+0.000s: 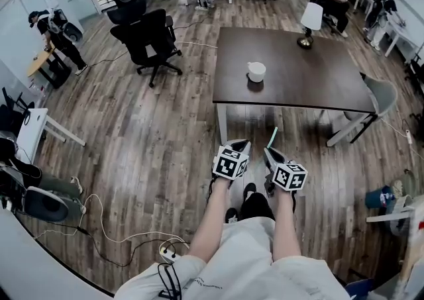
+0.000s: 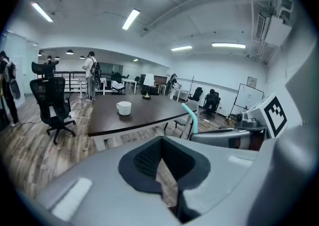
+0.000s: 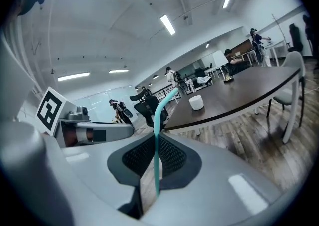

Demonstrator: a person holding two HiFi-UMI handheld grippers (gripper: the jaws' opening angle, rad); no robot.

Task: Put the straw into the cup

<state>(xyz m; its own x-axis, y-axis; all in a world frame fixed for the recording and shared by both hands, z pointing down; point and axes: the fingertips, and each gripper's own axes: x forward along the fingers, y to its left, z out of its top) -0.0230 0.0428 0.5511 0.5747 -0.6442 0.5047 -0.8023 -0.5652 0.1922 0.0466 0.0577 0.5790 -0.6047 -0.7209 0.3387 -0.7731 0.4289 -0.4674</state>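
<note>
In the head view, the left gripper and the right gripper are held side by side over the wood floor, short of the near edge of a dark worktop. A teal straw is seen rising from the right gripper toward that edge. A white cup is set upright on the worktop, well apart from both grippers, and a lamp is placed at the far side. In the left gripper view, the left gripper is seen with its jaws drawn together and nothing between them – only floor is glimpsed below. The cup is seen ahead on the worktop, and the straw is seen off to the right. In the right gripper view, the right gripper is closed on the straw, which is pinched between the pads and stands upright, bending at its top – the cup is seen beyond it on the worktop.
</note>
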